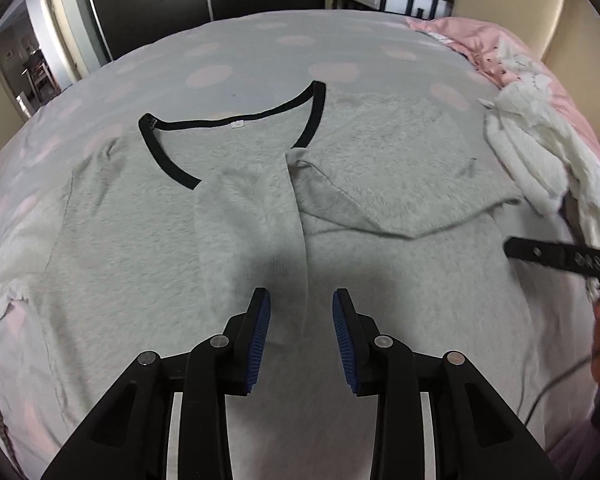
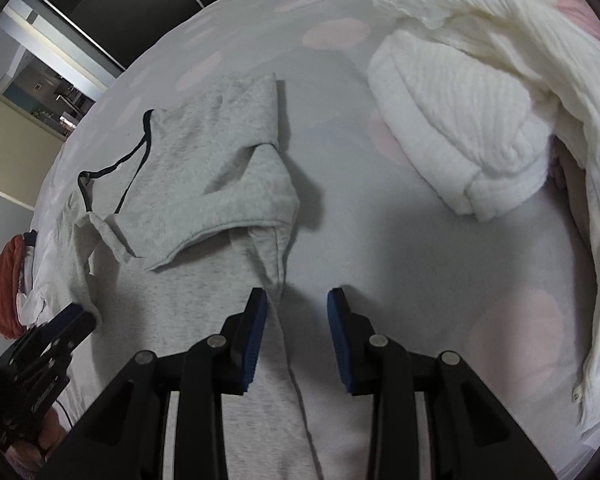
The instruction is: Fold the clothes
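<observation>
Fingers (image 1: 262, 320) half-spread — over sweater (image 1: 140, 248)

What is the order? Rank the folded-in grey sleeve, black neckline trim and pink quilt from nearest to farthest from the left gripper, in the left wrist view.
From the left gripper:
1. Folded-in grey sleeve, just ahead, slightly left.
2. Black neckline trim, farther up, left of centre.
3. Pink quilt, far upper right, at the bed's edge.
</observation>
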The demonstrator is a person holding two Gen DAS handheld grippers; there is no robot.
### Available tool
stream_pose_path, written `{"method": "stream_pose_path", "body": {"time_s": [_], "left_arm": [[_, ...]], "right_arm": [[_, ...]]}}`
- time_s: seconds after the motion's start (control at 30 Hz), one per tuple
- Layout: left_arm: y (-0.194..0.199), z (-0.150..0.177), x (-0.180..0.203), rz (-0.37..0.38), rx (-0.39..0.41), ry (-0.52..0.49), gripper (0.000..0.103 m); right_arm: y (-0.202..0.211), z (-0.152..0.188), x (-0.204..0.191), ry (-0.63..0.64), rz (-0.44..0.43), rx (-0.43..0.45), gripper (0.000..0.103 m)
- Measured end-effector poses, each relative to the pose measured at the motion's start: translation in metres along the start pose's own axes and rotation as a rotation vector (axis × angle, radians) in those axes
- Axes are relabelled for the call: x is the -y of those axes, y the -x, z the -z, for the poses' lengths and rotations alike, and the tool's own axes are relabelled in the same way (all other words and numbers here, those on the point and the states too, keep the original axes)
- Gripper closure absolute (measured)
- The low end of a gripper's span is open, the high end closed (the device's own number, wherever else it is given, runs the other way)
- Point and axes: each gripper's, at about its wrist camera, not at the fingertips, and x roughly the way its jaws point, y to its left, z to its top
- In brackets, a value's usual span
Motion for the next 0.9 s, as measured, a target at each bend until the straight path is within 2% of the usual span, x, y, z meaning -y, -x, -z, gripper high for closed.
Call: {"method": "stream_pose_path", "body": {"time_s": [0.13,0.2,0.27,0.3,0.53,0.6,0.63,0.77,0.87,0.9], "left_arm": [[-0.018,-0.007,-0.003,-0.093,-0.044,0.018,0.070],[-0.019,-0.010,-0.008,-0.116,-0.055,0.020,0.083],[-0.017,-0.013,-0.014,-0.132,-0.058,0.016,0.089],[-0.015,-0.016,-0.016,-0.141,-0.056,0.010,0.097],[0.036,-0.049,-0.034,-0.270,0.064,-0.097,0.098],[0.058,-0.059,-0.044,-0.321,0.116,-0.119,0.099],[0.069,-0.064,-0.050,-0.345,0.141,-0.127,0.099],[0.110,-0.073,-0.071,-0.431,0.241,-0.148,0.099],[0.125,-0.066,-0.081,-0.480,0.284,-0.152,0.099],[0.126,-0.060,-0.085,-0.461,0.278,-0.143,0.099]], "right_arm": [[-0.002,0.002,0.004,-0.020,-0.031,0.002,0.072],[0.000,0.001,0.007,-0.036,-0.040,0.010,0.072],[0.001,-0.001,0.008,-0.043,-0.046,0.027,0.072],[0.000,-0.002,0.008,-0.042,-0.052,0.037,0.072],[-0.009,-0.014,0.001,-0.042,-0.091,0.095,0.072],[-0.011,-0.015,0.002,-0.049,-0.073,0.099,0.076],[-0.011,-0.014,0.003,-0.054,-0.053,0.098,0.086],[-0.001,-0.010,0.025,-0.126,-0.083,0.091,0.094],[0.003,-0.011,0.031,-0.146,0.001,0.095,0.098],[0.005,-0.010,0.034,-0.157,0.000,0.093,0.098]]}}
